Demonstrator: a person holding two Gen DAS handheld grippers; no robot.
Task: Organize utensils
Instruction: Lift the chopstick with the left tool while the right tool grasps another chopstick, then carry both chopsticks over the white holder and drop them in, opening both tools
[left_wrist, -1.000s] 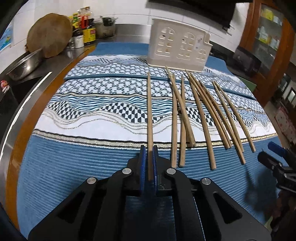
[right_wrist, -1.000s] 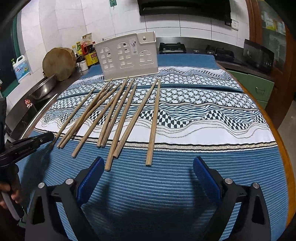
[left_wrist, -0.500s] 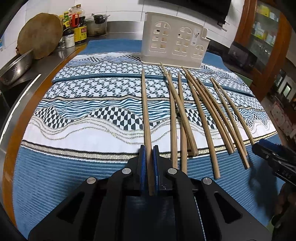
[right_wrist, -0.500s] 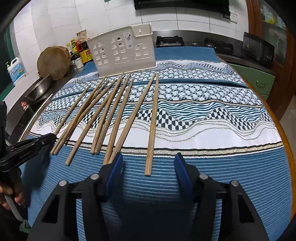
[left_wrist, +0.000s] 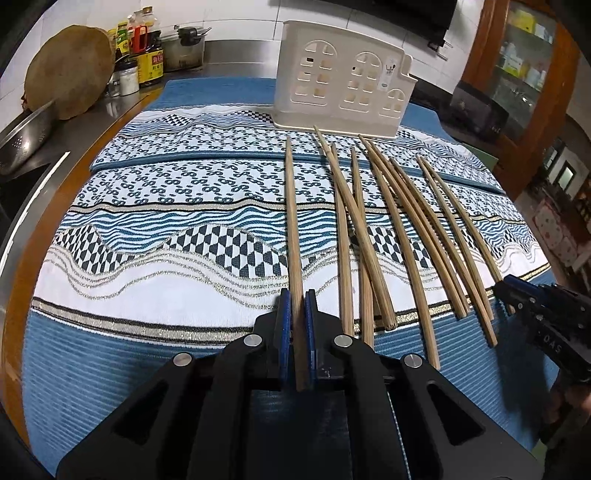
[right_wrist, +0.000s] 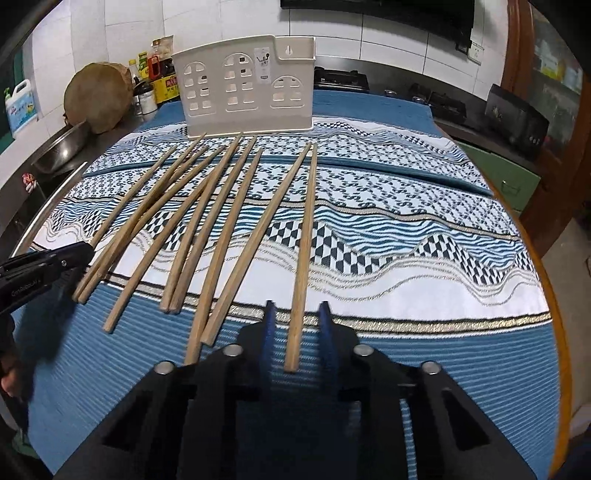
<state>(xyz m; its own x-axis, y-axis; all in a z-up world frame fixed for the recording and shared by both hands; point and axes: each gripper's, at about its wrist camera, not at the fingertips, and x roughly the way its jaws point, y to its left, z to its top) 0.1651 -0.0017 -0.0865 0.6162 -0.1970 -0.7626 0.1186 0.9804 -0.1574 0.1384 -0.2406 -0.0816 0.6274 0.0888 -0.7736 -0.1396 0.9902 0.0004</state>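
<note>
Ten-ish pale wood chopsticks (left_wrist: 402, 236), long & tapered; left gripper (left_wrist: 297, 314) clamps leftmost chopstick (left_wrist: 292, 221), right gripper (right_wrist: 297, 325) parted round rightmost chopstick (right_wrist: 304, 251), w/o touching.

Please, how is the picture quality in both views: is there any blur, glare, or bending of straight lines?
Left wrist view: sharp; fisheye bows the chopsticks outward and curves the table edge; faint glare on the steel counter. Right wrist view: the right tongs look motion-blurred, while the cloth stays sharp; dark vignette in the corners.
</note>
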